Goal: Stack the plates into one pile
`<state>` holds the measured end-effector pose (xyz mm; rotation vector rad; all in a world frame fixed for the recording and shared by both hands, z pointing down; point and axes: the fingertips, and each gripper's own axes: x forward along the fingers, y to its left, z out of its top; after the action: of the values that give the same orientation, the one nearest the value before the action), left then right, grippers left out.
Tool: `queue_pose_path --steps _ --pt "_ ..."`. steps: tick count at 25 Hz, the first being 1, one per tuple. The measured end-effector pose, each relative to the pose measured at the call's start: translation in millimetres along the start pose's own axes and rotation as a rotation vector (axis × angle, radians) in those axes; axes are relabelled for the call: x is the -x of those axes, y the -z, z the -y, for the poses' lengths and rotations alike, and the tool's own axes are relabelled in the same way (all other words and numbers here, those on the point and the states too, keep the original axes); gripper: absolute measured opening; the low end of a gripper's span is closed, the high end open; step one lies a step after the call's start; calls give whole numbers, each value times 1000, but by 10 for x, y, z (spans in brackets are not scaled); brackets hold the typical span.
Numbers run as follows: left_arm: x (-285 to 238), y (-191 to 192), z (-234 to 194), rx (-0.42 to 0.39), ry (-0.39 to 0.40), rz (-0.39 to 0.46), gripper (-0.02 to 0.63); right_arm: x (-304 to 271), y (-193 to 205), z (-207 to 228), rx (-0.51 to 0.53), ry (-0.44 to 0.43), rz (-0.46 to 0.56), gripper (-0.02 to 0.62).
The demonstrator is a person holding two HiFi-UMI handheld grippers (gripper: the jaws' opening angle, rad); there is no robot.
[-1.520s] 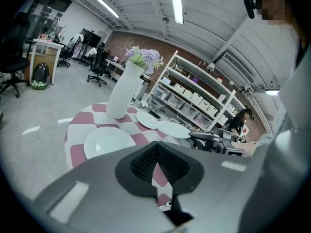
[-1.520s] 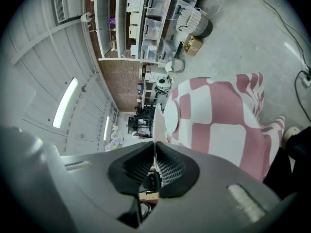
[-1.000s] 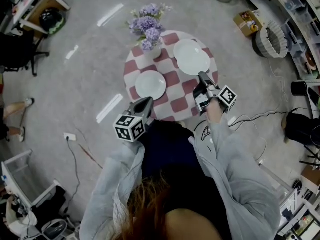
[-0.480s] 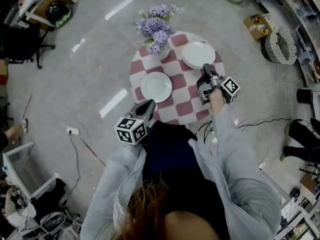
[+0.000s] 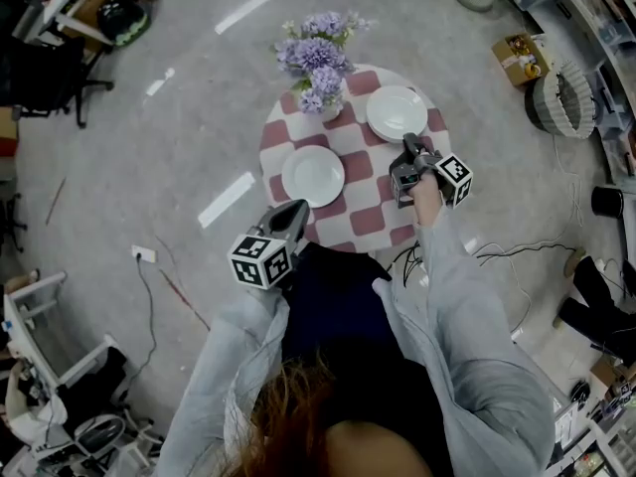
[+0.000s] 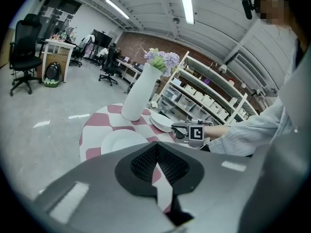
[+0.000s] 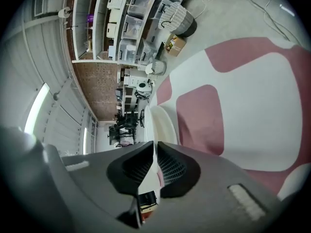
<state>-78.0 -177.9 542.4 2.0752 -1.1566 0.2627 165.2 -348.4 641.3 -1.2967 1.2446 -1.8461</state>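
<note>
A round table [image 5: 383, 217] with a red and white chequered cloth bears two lots of white plates. One single plate [image 5: 312, 175] [image 6: 121, 141] lies near the middle. At the far right lies another plate [image 5: 397, 113] [image 7: 163, 125], which looks like a low pile. My right gripper [image 5: 406, 143] [image 7: 155, 147] is shut and empty, low over the cloth, with its tips just short of that far plate's near rim. Shut and empty too, my left gripper [image 5: 298, 207] [image 6: 156, 152] hovers at the table's near edge, pointing at the single plate.
A white vase [image 5: 328, 107] [image 6: 137, 98] of purple flowers stands at the table's far side, left of the far plate. Cables [image 5: 497, 251] lie on the floor to the right. Shelves and boxes [image 5: 522, 56] line the far right wall.
My right gripper has sunk toward the cloth and come up to the far plate's near rim, rolling a little. The left gripper has hardly moved. Both stayed shut.
</note>
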Motion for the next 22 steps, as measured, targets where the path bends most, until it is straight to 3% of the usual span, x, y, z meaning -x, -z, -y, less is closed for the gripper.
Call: queue_pose_path --steps 7,13,22 --pt "-30 7 59 -5 11 -1 15 -33 -39 -19 -6 23 -3 196" --pt "-10 38 82 -5 11 -2 15 -92 -40 -137 -70 -9 -27 421" --pt "61 145 136 -5 9 -9 15 -260 -47 -215 -86 72 -40 528"
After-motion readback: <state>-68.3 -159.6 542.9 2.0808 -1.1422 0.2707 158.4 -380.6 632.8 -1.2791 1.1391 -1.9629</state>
